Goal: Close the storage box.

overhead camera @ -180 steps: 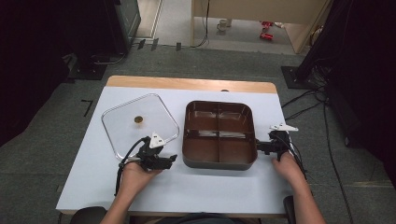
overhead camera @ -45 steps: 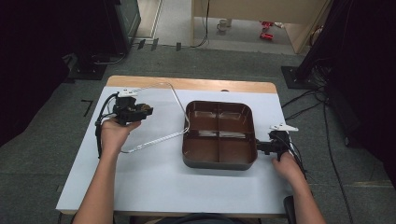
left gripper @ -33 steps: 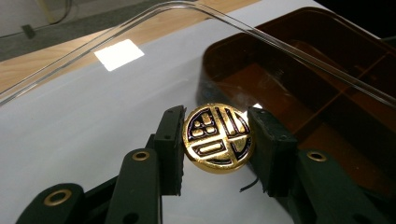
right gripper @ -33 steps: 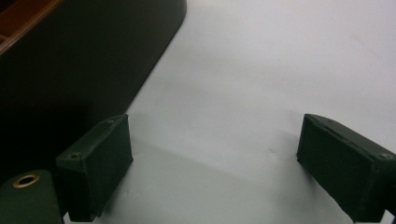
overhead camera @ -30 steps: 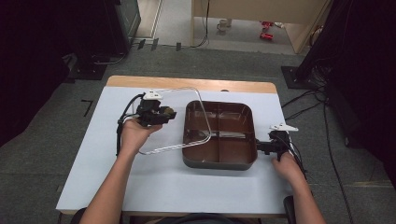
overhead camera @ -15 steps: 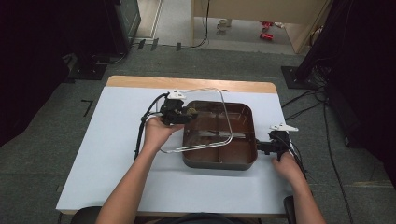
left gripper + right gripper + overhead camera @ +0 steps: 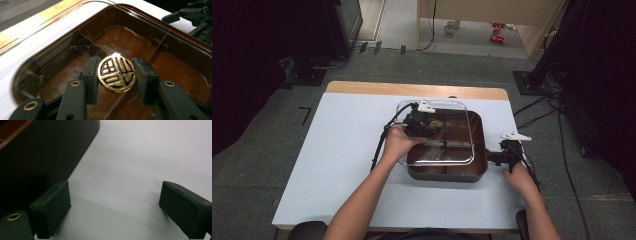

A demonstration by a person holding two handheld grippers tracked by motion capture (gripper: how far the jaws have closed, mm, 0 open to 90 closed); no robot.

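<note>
The left gripper [image 7: 117, 75] is clamped on the gold knob [image 7: 116, 74] of the clear lid [image 7: 437, 132], which hangs over the brown divided pot [image 7: 447, 170] at mid-tabletop [image 7: 337, 150]. The right gripper [image 7: 113, 207] rests on the tabletop just right of the pot, jaws apart with nothing between them.
</note>
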